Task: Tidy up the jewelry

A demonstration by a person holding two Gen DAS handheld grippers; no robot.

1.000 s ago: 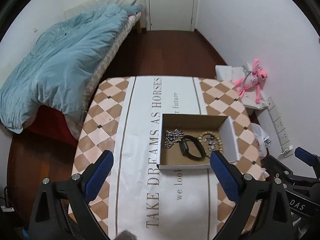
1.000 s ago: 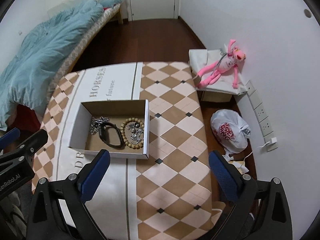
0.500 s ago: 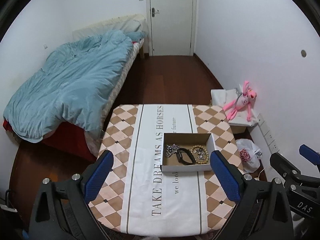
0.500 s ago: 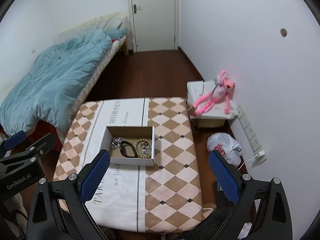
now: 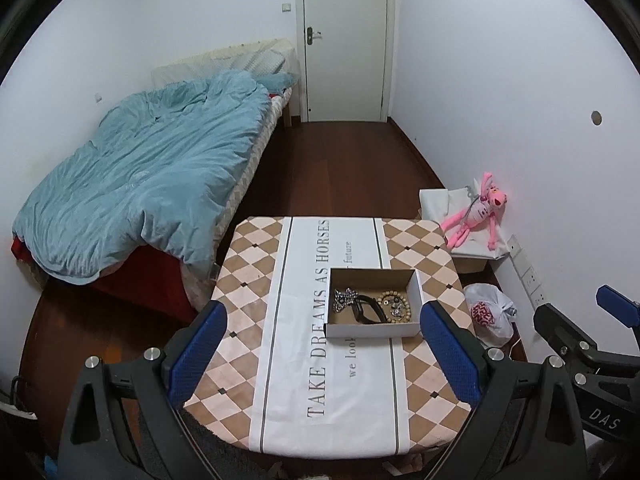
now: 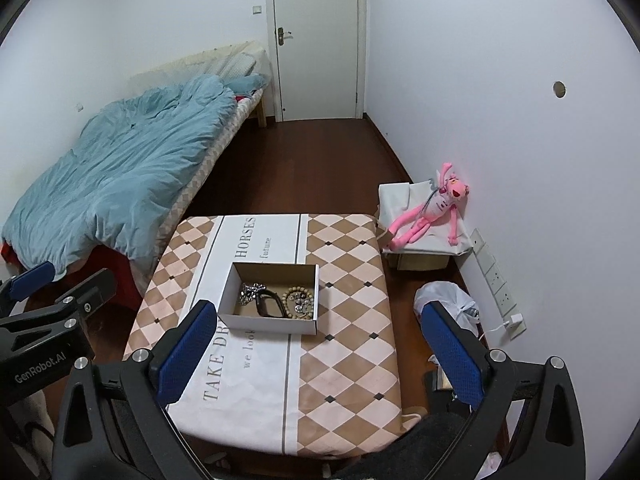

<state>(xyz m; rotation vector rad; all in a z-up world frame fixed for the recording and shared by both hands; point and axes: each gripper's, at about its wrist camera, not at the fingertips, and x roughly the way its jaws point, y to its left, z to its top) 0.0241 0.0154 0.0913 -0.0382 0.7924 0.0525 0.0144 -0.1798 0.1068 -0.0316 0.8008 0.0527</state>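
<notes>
Here, both grippers hover wide apart and empty above a table: the left gripper (image 5: pixel 324 350), the tablecloth (image 5: pixel 294 344) lettered "TAKE DREAMS AS HORSES", the cardboard box (image 5: pixel 370 330) holding jewelry (image 5: pixel 370 304), then the right gripper (image 6: pixel 320 350); one tool reads "GenRobot.AI".

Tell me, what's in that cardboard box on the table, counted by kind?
Silver chain pieces: 1 cluster
Black band: 1
Wooden bead bracelet: 1, ringing small silver bits too tiny to count
Total: 3 kinds in the cardboard box
</notes>
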